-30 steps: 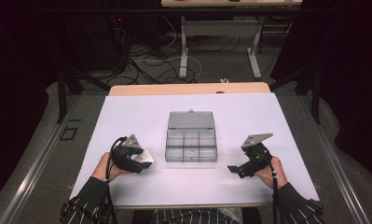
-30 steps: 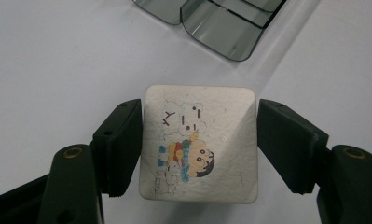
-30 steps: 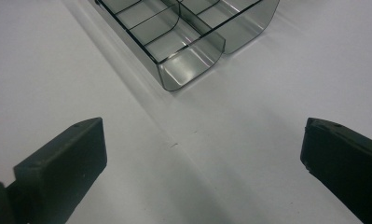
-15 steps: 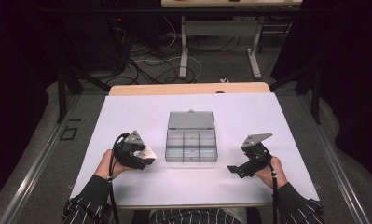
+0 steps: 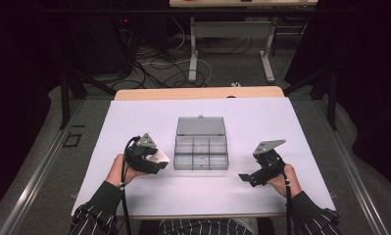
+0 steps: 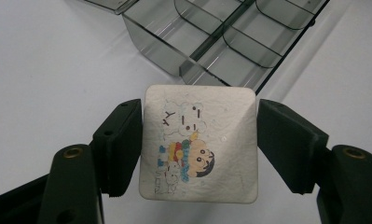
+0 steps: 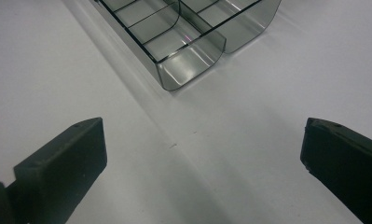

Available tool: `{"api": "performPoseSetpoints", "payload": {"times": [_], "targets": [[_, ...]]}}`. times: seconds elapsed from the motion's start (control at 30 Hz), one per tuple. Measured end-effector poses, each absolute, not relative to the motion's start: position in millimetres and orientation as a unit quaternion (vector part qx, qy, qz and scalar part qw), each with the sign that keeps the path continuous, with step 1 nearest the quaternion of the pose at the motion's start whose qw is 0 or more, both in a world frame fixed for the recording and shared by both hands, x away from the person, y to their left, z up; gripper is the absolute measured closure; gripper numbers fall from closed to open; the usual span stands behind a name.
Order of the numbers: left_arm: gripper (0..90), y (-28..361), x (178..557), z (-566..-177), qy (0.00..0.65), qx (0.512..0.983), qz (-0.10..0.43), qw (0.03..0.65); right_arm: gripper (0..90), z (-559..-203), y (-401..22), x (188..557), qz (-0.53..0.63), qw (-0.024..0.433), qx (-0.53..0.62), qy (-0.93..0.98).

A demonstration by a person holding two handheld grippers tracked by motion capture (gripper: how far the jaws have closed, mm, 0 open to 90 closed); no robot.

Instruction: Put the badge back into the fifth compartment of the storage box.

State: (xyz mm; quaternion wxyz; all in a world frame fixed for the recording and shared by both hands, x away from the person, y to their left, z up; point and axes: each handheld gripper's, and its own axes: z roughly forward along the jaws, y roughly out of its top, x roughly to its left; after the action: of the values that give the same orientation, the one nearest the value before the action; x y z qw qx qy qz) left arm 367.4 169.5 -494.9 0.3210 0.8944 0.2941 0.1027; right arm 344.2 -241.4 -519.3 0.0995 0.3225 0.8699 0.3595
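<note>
Left tongs [image 5: 156, 161] and right tongs [image 5: 247, 177], as I saw them from my station. Each was matte black plastic and carried a grey three-cornered plate on top; a black cable trailed from each body back along the forearm. In the left gripper view, the two jaws were broad, blocky black pads on rounded arms, each arm bearing a brass-coloured screw insert. The person wore dark sleeves with thin white stripes.
</note>
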Motion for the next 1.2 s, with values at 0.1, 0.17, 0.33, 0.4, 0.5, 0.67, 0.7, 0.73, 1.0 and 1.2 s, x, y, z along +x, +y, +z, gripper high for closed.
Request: {"api": "performPoseSetpoints", "payload": {"times": [0.1,0.17,0.33,0.4,0.5,0.67,0.7,0.73,1.0,1.2], "targets": [[33.6,162.9,367.9,-493.2,0.288,0.896,0.103,0.321,0.0,-518.7,-240.9,343.3,0.361,0.098,0.323,0.869],[33.6,158.2,368.0,-493.6,0.287,0.895,0.103,0.324,0.0,-519.4,-241.1,343.6,0.367,0.101,0.323,0.867],[33.6,150.2,369.1,-493.8,0.282,0.898,0.104,0.323,0.0,-518.7,-241.9,343.6,0.360,0.100,0.323,0.870],[33.6,148.0,369.6,-492.9,0.280,0.897,0.107,0.324,0.0,-519.0,-241.3,343.8,0.362,0.100,0.322,0.869],[33.6,145.1,370.4,-491.9,0.282,0.895,0.109,0.329,0.0,-519.0,-242.0,344.0,0.360,0.100,0.323,0.870],[33.6,140.6,372.3,-490.8,0.282,0.894,0.112,0.331,0.0,-518.9,-242.0,344.3,0.356,0.098,0.324,0.871],[33.6,139.5,372.5,-490.6,0.284,0.893,0.112,0.329,0.0,-519.4,-241.8,344.3,0.359,0.099,0.324,0.870],[33.6,138.5,373.1,-491.4,0.284,0.892,0.115,0.333,0.0,-519.2,-241.8,344.1,0.358,0.100,0.324,0.870],[33.6,129.7,377.7,-491.9,0.283,0.891,0.119,0.336,0.0,-519.2,-242.2,344.4,0.354,0.100,0.323,0.872],[33.6,120.5,382.1,-493.6,0.276,0.892,0.121,0.337,0.0,-520.0,-242.0,344.3,0.359,0.104,0.327,0.868]]}}
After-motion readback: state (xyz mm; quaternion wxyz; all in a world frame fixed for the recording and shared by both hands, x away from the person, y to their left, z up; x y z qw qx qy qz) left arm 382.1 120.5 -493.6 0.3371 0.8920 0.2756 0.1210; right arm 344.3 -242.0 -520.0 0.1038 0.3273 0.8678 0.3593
